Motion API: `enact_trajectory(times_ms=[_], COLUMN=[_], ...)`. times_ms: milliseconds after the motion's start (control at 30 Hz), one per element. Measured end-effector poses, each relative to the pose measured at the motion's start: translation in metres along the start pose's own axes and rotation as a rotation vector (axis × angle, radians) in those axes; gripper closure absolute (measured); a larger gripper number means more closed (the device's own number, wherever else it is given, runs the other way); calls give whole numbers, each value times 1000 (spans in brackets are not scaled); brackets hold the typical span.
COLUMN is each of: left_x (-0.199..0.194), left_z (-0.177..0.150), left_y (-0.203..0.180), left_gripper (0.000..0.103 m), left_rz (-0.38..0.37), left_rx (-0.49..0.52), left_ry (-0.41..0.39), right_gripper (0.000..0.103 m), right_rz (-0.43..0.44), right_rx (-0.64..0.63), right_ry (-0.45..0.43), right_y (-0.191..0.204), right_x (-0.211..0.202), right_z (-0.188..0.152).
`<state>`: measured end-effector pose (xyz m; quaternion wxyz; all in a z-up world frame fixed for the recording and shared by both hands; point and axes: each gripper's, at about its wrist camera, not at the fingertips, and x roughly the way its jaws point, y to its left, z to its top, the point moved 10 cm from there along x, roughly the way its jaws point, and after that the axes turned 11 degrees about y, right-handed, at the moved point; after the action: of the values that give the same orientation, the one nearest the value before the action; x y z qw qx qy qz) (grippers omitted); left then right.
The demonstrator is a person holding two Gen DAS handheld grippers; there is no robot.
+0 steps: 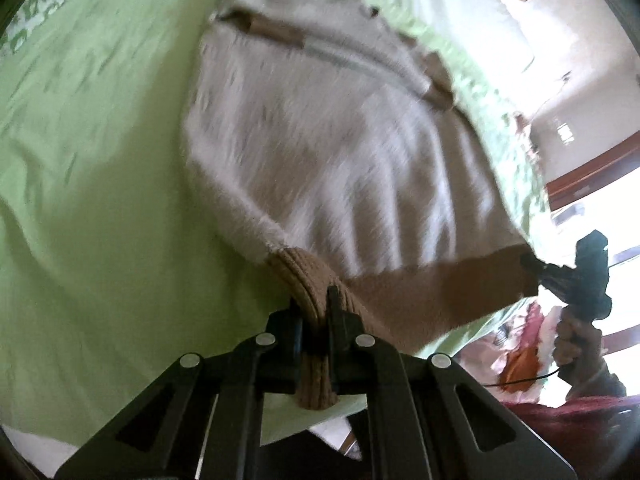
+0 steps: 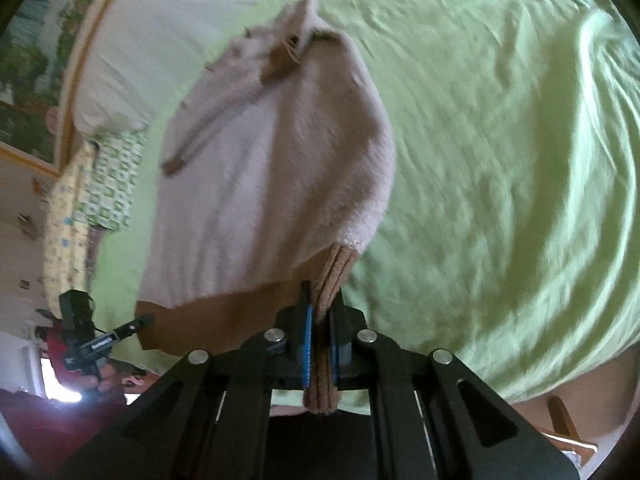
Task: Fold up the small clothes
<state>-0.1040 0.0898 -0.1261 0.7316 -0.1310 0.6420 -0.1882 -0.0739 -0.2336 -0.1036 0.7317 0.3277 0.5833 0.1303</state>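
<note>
Sweater (image 1: 340,152): a pale knitted garment with a brown ribbed hem (image 1: 440,284) lay on a light green bedsheet (image 1: 100,160), straight ahead of both claws.
Long axis: it ran away from the claws, hem nearest them and neck end farthest.
Sleeves: brown-cuffed, they were folded in across the upper body.
Left gripper (image 1: 316,304): its jaws were clamped together on one corner of the hem, ribbed knit bunched between the pads and hanging below them.
Right gripper (image 2: 320,312): it was closed on the opposite hem corner, brown rib pinched between blue-faced pads.
Hem: it stretched between the two claws, its edge raised off the sheet.
Left wrist view: the right gripper (image 1: 528,262) showed at the hem's far right end, with a hand (image 1: 576,344) on its handle.
Right wrist view: the left gripper (image 2: 140,322) showed at the hem's far left end.
Beyond the neck end: a white pillow (image 2: 168,28) lay past the sweater, well apart from the claws.
Sharpness: both views were blurred, so knit detail was hard to read.
</note>
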Motion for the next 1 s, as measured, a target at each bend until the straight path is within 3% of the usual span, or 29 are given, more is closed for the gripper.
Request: enact_trajectory(times_ms=[333, 600, 833, 1000], left_x=[-59, -83, -101, -95], left_z=[88, 173, 256, 319], left_y=[-17, -10, -6, 5], left_gripper=[96, 96, 96, 96], left_rz=[-58, -57, -32, -15], left_rx=[-13, -72, -67, -86], left_ry=[-184, -315, -392, -404], right_gripper=[95, 95, 95, 95], right_rz=[109, 216, 236, 229], right_rx=[-51, -29, -45, -59], right_ry=[-153, -242, -282, -287], right_y=[43, 75, 100, 110], right_x=[-28, -39, -40, -27], right_z=[65, 152, 232, 291])
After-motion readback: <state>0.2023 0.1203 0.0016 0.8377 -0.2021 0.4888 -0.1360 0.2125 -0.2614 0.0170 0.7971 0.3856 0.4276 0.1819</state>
